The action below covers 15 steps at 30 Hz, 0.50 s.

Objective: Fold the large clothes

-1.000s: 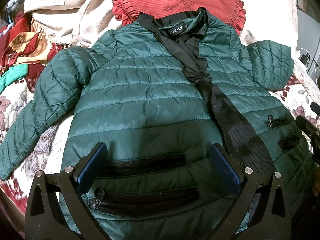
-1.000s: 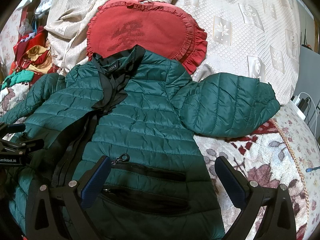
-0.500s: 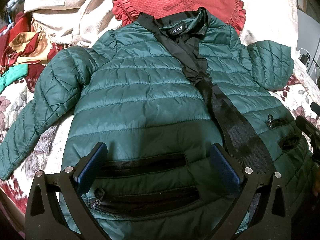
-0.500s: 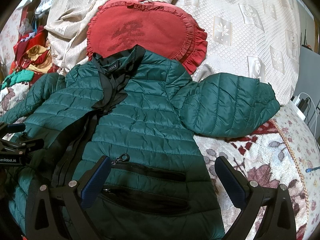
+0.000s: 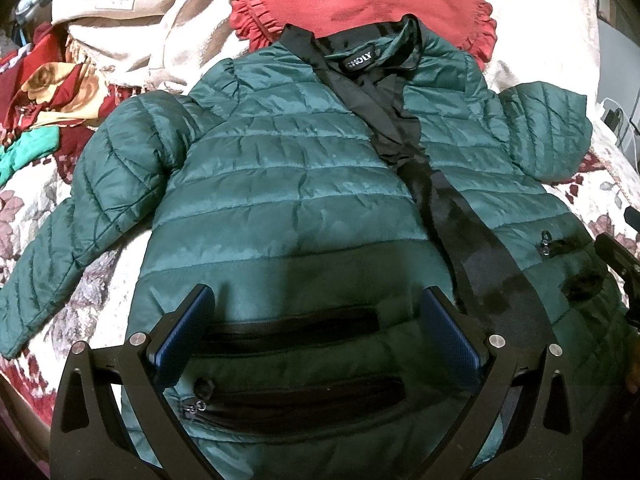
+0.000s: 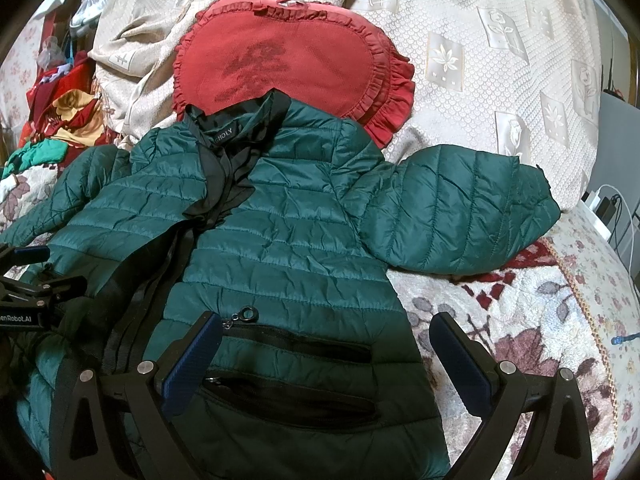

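Green quilted jacket lies front-up and spread out on the bed, collar end away from me, hem end nearest both tools. Front is unzipped: black lining strip runs diagonally from collar down toward the hem. Collar with its black label overlaps the lower edge of a red frilled cushion.

Left hand-held gripper: jaws spread wide, nothing between the blue pads, hovering over the lower left front panel, straddling the upper pocket zip. Second pocket zip just below it, puller at its left end. Can't tell if the pads touch the fabric.

Right hand-held gripper: jaws also spread wide, holding nothing. Left finger sits over the right front panel by the pocket zip with ring puller; right finger is off the jacket, over the floral bedspread. Jacket side edge falls between the two fingers.

Right sleeve sticks out sideways, bent short, resting partly on the cream patterned cover. Left sleeve extends out and down toward the bed edge, flat on the floral spread.

Pile of red, yellow and green clothes well off the left shoulder, beside a crumpled beige cloth. White power strip with cables at the far right bed edge.
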Each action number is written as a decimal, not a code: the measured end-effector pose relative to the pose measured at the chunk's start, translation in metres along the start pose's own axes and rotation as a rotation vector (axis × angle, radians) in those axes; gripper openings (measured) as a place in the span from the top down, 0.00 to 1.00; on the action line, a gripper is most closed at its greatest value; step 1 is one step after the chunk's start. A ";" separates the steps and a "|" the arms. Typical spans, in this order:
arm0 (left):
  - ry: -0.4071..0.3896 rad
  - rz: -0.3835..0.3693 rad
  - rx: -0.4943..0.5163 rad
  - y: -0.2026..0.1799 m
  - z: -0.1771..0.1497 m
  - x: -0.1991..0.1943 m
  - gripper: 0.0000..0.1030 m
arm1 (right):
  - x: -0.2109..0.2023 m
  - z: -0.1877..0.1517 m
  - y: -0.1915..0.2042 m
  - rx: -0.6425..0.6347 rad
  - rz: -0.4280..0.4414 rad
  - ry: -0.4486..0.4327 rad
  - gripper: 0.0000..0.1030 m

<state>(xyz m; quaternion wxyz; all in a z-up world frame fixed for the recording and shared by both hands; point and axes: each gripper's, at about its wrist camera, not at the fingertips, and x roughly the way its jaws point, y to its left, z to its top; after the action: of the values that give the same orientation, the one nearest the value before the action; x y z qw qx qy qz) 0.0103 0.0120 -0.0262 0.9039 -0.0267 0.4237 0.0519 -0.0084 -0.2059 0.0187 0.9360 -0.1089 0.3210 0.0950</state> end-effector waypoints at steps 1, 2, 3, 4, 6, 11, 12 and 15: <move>-0.001 0.001 -0.003 0.002 0.001 0.000 0.00 | 0.000 0.000 -0.001 0.000 -0.002 0.000 0.01; -0.009 0.003 -0.008 0.002 0.001 -0.001 0.00 | 0.001 -0.001 -0.002 0.000 -0.006 0.000 0.00; -0.016 0.004 -0.013 0.003 0.001 -0.002 0.00 | 0.001 -0.001 -0.003 0.001 -0.009 0.001 0.01; -0.026 0.004 -0.019 0.005 0.002 -0.004 0.00 | 0.001 -0.001 -0.005 0.006 -0.012 0.001 0.01; -0.050 0.007 -0.039 0.010 0.004 -0.009 0.00 | 0.001 -0.002 -0.009 0.016 -0.017 0.000 0.01; -0.170 -0.007 -0.182 0.045 0.016 -0.043 0.00 | -0.004 -0.003 -0.015 0.040 -0.020 -0.005 0.01; -0.206 -0.011 -0.228 0.060 0.021 -0.055 0.00 | -0.006 -0.003 -0.015 0.041 -0.021 -0.007 0.01; -0.287 0.006 -0.344 0.106 0.026 -0.084 0.00 | -0.012 -0.003 -0.015 0.036 -0.024 -0.012 0.01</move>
<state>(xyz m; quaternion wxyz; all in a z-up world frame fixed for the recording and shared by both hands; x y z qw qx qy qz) -0.0353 0.1141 0.0548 0.9370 -0.1715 0.2756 0.1292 -0.0160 -0.2227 0.0264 0.9407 -0.0954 0.3158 0.0787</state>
